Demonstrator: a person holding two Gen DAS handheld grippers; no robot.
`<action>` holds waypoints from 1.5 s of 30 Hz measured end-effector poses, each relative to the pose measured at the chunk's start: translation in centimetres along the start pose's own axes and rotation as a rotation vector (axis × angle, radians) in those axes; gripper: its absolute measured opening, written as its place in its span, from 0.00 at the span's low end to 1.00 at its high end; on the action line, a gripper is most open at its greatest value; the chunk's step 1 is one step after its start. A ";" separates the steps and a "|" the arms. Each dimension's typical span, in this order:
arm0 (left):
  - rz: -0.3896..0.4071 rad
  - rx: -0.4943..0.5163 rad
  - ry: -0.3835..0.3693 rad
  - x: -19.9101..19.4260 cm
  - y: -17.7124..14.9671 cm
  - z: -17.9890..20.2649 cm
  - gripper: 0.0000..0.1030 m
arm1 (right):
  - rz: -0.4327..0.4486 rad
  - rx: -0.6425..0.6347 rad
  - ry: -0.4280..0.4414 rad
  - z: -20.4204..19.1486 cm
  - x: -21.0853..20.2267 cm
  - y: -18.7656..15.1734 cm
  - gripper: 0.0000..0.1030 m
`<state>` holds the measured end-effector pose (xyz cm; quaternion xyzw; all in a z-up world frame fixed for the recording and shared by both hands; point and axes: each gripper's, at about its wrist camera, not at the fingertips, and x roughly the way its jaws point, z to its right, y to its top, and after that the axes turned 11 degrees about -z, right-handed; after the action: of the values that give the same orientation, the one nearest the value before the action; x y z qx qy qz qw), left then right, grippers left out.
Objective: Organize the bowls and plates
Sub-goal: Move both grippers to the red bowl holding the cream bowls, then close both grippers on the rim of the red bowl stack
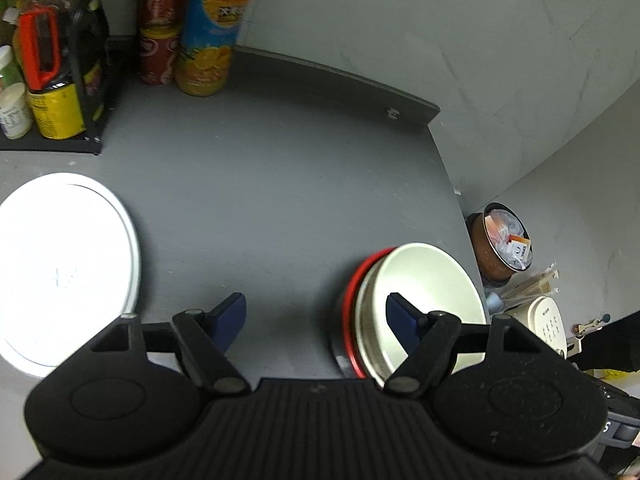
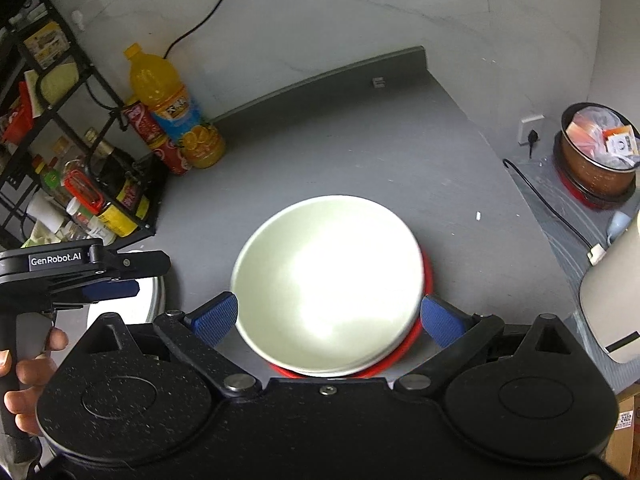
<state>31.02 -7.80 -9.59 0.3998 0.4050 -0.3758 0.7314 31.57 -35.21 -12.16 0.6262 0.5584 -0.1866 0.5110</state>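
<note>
A white bowl (image 2: 328, 280) sits nested in a red bowl (image 2: 418, 332) on the grey counter (image 2: 360, 152). My right gripper (image 2: 328, 318) is open, its blue pads (image 2: 214, 316) flanking the white bowl's near rim on either side. In the left wrist view the same stack, white bowl (image 1: 428, 292) over red rim (image 1: 354, 296), lies to the right, partly behind one pad. My left gripper (image 1: 316, 320) is open over bare counter with nothing between its fingers. A white plate (image 1: 60, 268) lies flat to its left. The left gripper (image 2: 112, 288), held by a hand, hovers over that plate (image 2: 154, 296).
A black wire rack (image 2: 60, 168) of bottles and jars stands at the back left, with an orange juice bottle (image 2: 176, 116) and red cans (image 2: 156, 140) beside it. Off the counter's right edge are a brown bin (image 2: 596, 160), a white appliance (image 2: 612, 292) and a black cable (image 2: 548, 204).
</note>
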 end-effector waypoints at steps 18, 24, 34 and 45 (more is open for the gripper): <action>-0.065 -0.103 -0.028 6.1 -0.7 1.2 0.62 | -0.133 0.045 0.046 5.3 5.2 0.5 0.71; -0.096 -0.162 -0.044 7.6 -1.1 0.6 0.48 | -0.178 0.051 0.073 6.3 6.7 0.7 0.62; -0.147 -0.225 -0.076 10.4 -0.6 0.5 0.34 | -0.228 0.109 0.132 7.8 9.1 1.2 0.43; -0.159 -0.239 -0.102 11.1 -0.6 0.4 0.32 | -0.221 0.125 0.131 8.2 9.5 1.6 0.34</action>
<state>34.91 -10.85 -19.50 0.2568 0.4394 -0.4014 0.7615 38.66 -37.15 -22.44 0.6024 0.6434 -0.2346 0.4099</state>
